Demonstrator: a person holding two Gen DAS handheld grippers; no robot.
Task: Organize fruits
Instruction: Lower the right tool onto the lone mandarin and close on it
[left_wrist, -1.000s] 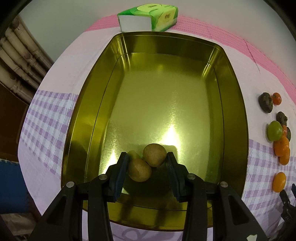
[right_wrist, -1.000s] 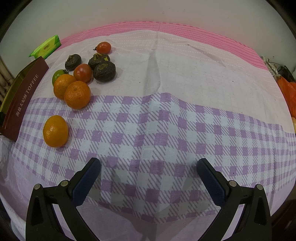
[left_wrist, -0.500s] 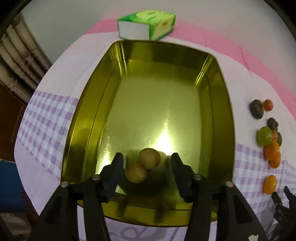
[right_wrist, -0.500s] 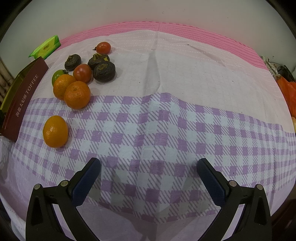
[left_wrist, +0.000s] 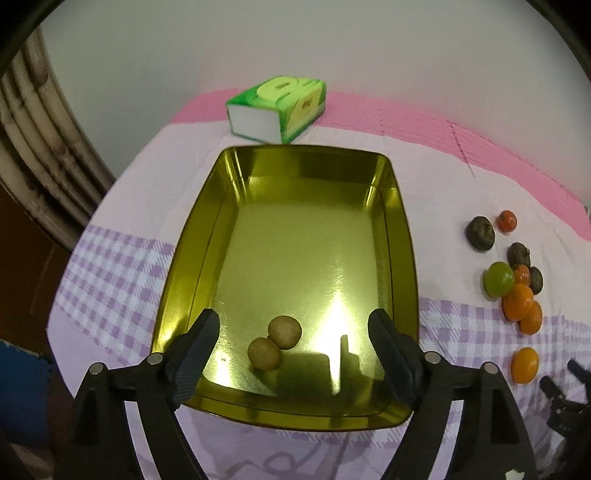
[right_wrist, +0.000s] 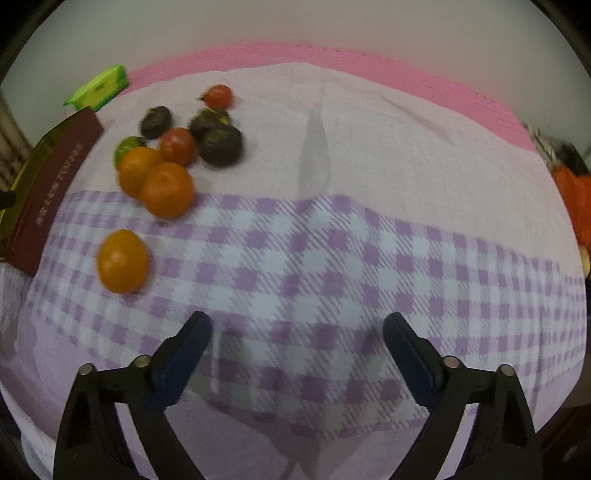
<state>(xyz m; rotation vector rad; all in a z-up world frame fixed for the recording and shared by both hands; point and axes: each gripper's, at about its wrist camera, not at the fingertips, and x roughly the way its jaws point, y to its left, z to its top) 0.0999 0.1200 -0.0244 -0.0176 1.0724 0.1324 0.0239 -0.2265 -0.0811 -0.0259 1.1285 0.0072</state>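
Two brown round fruits (left_wrist: 274, 342) lie touching each other on the floor of the gold tin tray (left_wrist: 207, 236), near its front wall. My left gripper (left_wrist: 293, 341) hangs above them with its jaws opening and no pad touching either fruit. On the cloth to the right of the tray sits a cluster of fruits (left_wrist: 511, 273): oranges, a green one, dark ones and small red tomatoes. In the right wrist view the same cluster (right_wrist: 173, 151) lies at the upper left, with one orange (right_wrist: 122, 260) apart nearer me. My right gripper (right_wrist: 297, 338) is closing slightly over bare cloth, with nothing between its fingers.
A green tissue pack (left_wrist: 277, 109) stands behind the tray at the table's back edge. The tray's maroon outer wall (right_wrist: 51, 184) shows at the left of the right wrist view. Orange items (right_wrist: 576, 199) lie at the far right edge. A pink and purple checked cloth covers the table.
My left gripper has let go of the brown fruit, spread its jaws wide and risen, so the tray looks smaller. The right gripper's jaws have come in a little; that view is now blurred.
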